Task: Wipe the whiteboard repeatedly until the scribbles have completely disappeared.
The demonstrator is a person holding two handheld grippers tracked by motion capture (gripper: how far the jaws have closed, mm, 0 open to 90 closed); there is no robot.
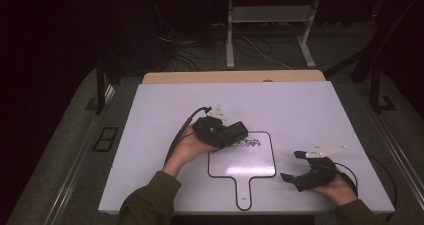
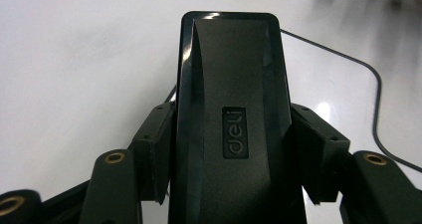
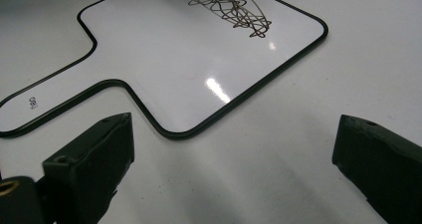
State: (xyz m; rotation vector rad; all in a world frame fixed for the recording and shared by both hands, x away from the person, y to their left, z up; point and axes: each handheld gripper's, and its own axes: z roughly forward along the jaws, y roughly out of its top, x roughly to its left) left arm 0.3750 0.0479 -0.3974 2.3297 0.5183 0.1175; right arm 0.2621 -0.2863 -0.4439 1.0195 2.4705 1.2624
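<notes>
The eraser looks like smooth black plastic (faintly shiny along its edges); the whiteboard is glossy, the table smooth white.

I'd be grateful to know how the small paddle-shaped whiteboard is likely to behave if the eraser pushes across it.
The whiteboard lies flat and thin on the glossy table, so it may well slide rather than stay put. Its shiny face suggests the eraser would glide easily over the scribble. It looks rigid and unlikely to tip.

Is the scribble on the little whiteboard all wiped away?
No, a dark scribble is on the small whiteboard, near the edge far from its handle.
</notes>
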